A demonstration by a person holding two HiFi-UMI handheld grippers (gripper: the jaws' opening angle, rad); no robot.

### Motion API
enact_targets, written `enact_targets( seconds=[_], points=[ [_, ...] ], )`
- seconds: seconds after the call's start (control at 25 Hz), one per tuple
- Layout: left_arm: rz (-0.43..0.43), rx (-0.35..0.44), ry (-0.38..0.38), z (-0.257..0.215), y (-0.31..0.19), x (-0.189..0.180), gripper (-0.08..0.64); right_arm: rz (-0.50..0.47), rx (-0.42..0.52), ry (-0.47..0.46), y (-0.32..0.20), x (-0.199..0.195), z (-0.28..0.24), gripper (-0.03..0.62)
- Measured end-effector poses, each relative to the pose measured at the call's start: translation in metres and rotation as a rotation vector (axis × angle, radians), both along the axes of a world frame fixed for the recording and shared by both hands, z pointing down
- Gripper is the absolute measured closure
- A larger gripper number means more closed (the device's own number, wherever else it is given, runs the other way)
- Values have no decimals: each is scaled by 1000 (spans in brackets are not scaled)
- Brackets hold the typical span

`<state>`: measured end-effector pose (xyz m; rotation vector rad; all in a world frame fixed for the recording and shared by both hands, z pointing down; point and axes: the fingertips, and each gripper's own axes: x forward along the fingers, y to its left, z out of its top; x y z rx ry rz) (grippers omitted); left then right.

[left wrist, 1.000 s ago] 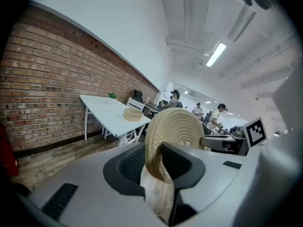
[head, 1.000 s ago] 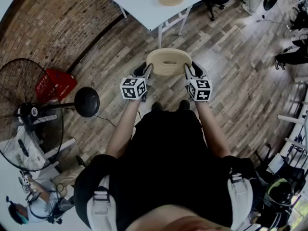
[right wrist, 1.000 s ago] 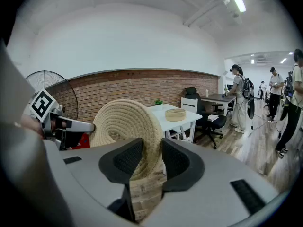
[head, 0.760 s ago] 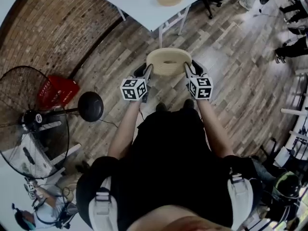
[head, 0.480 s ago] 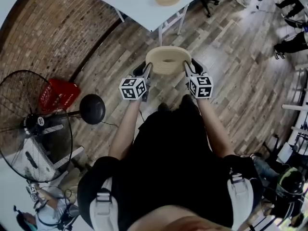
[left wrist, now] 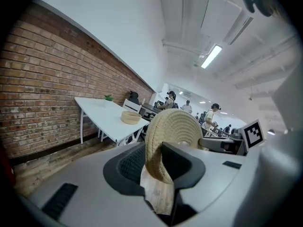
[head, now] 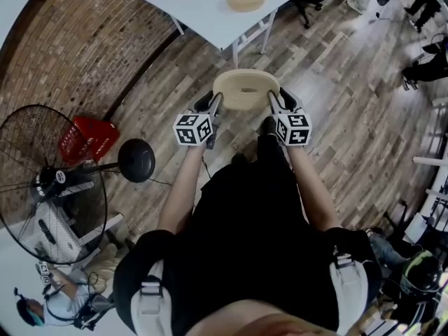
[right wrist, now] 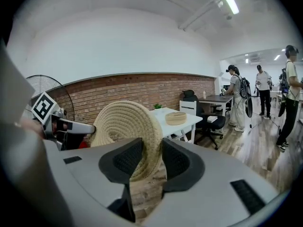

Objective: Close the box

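Both left claw [head: 215, 100] and right claw [head: 274, 98] pinch woven lid [head: 245, 88] (opposite edges).

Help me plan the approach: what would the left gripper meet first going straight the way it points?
Nothing close. The left gripper, shut on the woven lid, faces wood floor, then the white table; probably the table first, though depth is unclear.

The jaws hide part of the lid [left wrist: 175, 126], and the left edge crops the fan [head: 50, 180].
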<state>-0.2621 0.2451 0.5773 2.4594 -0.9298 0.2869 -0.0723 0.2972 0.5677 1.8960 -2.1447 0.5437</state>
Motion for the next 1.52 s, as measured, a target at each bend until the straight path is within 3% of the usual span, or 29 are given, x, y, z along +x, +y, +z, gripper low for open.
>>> enact_targets(
  seconds=[0.32,1.16,1.52],
  points=[
    [-23,-6,-32,3,-35,29,440,-27,-5,-18,-41,30,4,460],
    [-141,-47,-39,2,-130,152,439,-130,-33,-49,-155,157,5,462],
    [-189,-51,-65,4,-164,182,440,-180,-48,-75,-204,189,11,460]
  ],
)
